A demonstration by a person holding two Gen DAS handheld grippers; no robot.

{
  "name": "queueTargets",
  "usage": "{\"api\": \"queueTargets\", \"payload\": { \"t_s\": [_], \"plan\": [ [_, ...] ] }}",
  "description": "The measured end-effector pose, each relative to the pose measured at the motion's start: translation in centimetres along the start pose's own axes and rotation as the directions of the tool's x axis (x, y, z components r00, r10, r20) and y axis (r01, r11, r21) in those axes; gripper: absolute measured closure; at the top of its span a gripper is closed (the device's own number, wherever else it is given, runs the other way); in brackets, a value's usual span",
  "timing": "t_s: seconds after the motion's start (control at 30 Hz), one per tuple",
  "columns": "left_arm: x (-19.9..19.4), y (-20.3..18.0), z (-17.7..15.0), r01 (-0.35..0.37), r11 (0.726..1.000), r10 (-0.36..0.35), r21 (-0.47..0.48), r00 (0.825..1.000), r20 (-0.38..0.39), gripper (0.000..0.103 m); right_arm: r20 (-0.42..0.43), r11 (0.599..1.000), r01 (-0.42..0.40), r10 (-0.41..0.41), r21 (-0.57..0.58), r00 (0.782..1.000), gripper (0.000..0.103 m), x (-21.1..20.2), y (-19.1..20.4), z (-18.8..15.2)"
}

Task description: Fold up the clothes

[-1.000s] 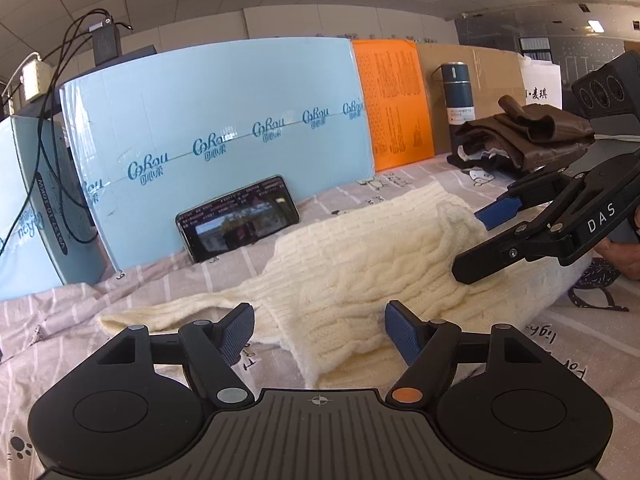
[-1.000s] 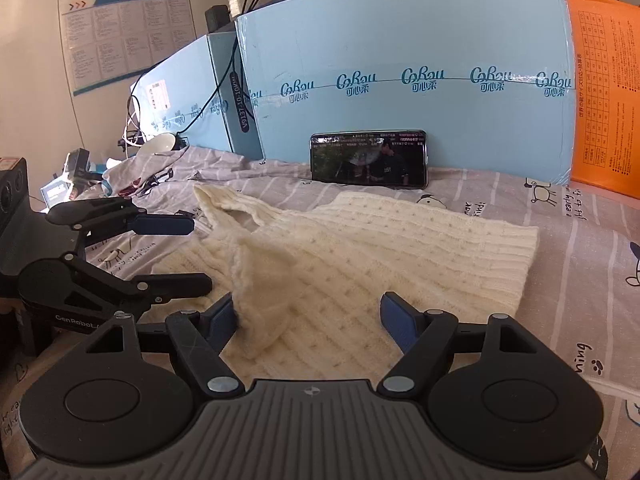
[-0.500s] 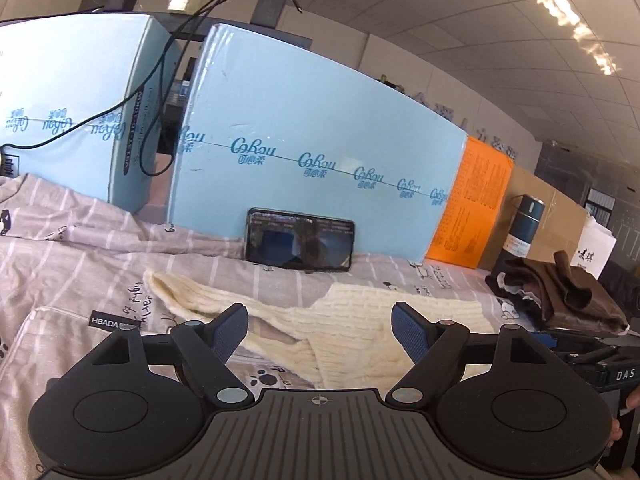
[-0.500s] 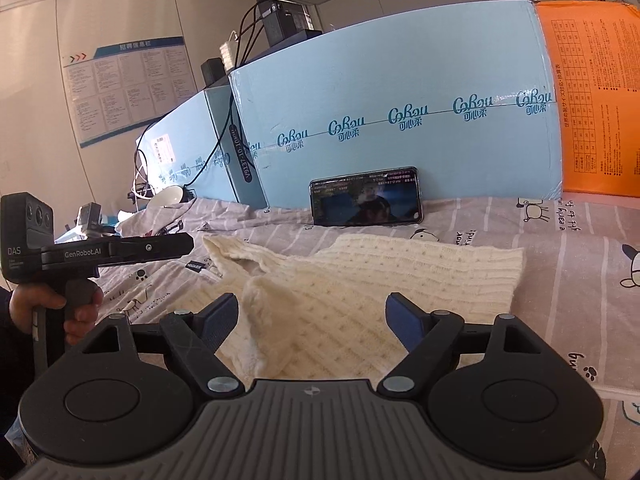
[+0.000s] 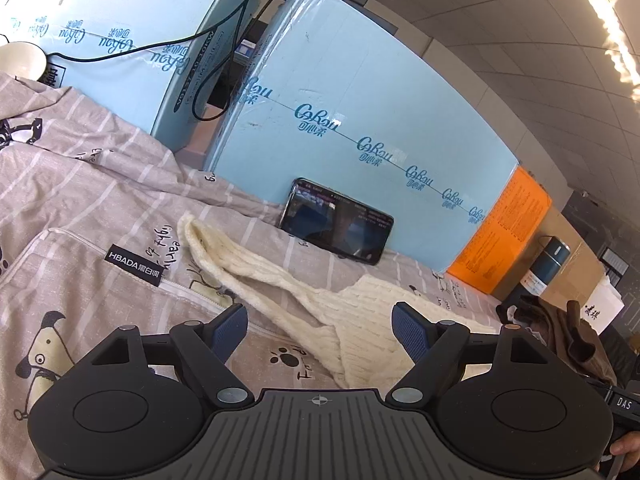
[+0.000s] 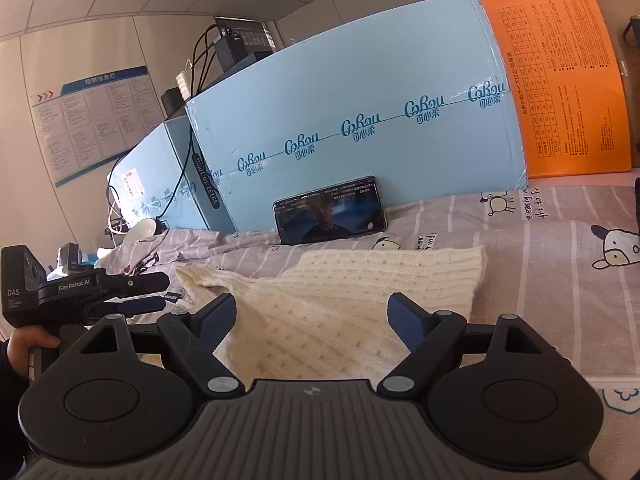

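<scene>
Fingers of the left gripper stand wide apart, holding nothing; the right gripper is spread wide too, empty. A cream knit sweater lies on the striped cartoon-print sheet, its sleeve reaching toward 11 o'clock in the left wrist view. At 12 o'clock a phone leans against a blue box.

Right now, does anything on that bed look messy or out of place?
Yes: one sleeve of the cream sweater trails off sideways across the striped bedsheet instead of lying folded in. A phone leans against the blue box.
</scene>
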State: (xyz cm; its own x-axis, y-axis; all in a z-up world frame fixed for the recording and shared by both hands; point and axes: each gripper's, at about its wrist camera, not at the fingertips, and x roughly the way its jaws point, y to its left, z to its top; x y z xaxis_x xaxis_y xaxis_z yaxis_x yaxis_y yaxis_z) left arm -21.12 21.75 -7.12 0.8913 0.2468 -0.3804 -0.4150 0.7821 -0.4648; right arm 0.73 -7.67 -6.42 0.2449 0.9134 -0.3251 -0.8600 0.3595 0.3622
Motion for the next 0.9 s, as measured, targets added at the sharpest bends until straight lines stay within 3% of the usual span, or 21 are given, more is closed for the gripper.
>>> {"api": "queueTargets", "payload": {
  "t_s": [0.13, 0.2, 0.37, 0.47, 0.53, 0.77, 0.9],
  "plan": [
    [0.0, -1.7, -0.3, 0.03, 0.995, -0.029, 0.099, 0.999, -0.013, 0.019, -0.014, 0.997, 0.053, -0.053, 0.055, 0.999, 0.021, 0.6, -2.2, 1.7],
    [0.0, -3.3, -0.7, 0.028, 0.979, -0.025, 0.2, 1.0, -0.018, 0.016, -0.043, 0.99, 0.1, -0.096, 0.095, 0.994, 0.021, 1.4, -3.7, 2.8],
    [0.6, -7.0, -2.3, 0.014, 0.898, 0.001, 0.439, 0.999, -0.034, 0.012, -0.117, 0.975, 0.191, -0.178, 0.114, 0.977, 0.021, 4.3, -6.9, 3.9],
    [1.7, -8.3, -3.4, 0.011, 0.847, 0.026, 0.531, 0.998, -0.062, 0.012, -0.141, 0.975, 0.194, -0.177, 0.11, 0.974, 0.021, 5.7, -8.1, 3.7],
    [2.6, -8.4, -4.1, 0.015, 0.828, 0.049, 0.561, 0.994, -0.099, 0.012, -0.156, 0.978, 0.184, -0.167, 0.1, 0.974, 0.021, 6.5, -8.3, 3.6],
    [3.5, -7.5, -4.2, 0.03, 0.855, 0.061, 0.517, 0.985, -0.159, 0.007, -0.206, 0.99, 0.133, -0.121, 0.044, 0.971, 0.019, 8.8, -8.6, 3.5],
    [3.7, -7.3, -4.0, 0.036, 0.863, 0.058, 0.504, 0.984, -0.17, 0.006, -0.222, 0.998, 0.06, -0.056, 0.011, 0.973, 0.02, 9.4, -9.1, 3.6]
  ]
}}
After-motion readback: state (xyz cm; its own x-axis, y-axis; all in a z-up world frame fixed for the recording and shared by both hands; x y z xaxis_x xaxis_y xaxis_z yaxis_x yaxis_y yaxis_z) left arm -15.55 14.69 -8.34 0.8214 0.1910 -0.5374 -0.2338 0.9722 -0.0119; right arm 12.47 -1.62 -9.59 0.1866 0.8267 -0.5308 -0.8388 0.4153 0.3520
